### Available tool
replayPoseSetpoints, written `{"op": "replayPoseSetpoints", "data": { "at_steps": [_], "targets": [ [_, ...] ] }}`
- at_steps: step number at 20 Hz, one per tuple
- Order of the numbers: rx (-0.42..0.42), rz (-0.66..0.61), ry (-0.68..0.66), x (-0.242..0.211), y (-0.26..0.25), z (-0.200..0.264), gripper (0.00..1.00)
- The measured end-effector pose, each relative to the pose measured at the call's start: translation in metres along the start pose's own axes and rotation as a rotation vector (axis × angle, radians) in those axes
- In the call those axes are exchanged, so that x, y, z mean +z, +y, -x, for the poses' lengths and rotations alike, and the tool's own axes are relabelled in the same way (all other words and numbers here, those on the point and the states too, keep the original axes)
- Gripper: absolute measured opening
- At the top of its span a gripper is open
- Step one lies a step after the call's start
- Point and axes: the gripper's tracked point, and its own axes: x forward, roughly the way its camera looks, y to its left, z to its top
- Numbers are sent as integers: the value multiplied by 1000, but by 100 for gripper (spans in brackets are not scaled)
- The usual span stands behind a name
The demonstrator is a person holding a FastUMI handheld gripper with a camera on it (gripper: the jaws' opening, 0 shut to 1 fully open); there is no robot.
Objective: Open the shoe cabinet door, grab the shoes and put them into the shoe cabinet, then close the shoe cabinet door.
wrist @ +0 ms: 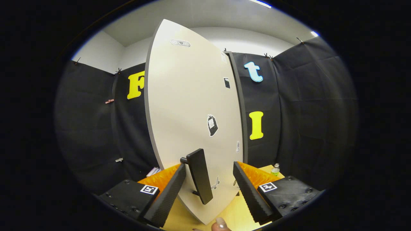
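My fingers (208, 175) were spread around the door handle (199, 175), not pinching; door (189, 106) stage ambiguous: opening or closing; squeeze next.

Smooth, matt off-white laminate on the tall cabinet door (189, 106); matt dark bar handle (199, 175), plastic-looking. Ribbed, rough pads on the gripper (209, 179) fingers, spread apart beside the handle. Pale smooth wood-look table top (236, 213). Clear plastic bottle (275, 169).
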Motion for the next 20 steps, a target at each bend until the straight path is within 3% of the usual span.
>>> {"op": "replayPoseSetpoints", "data": {
  "at_steps": [10,20],
  "targets": [
    [84,36,18,-14,59,-25,98],
    [39,46,42,-15,50,-25,98]
  ]
}}
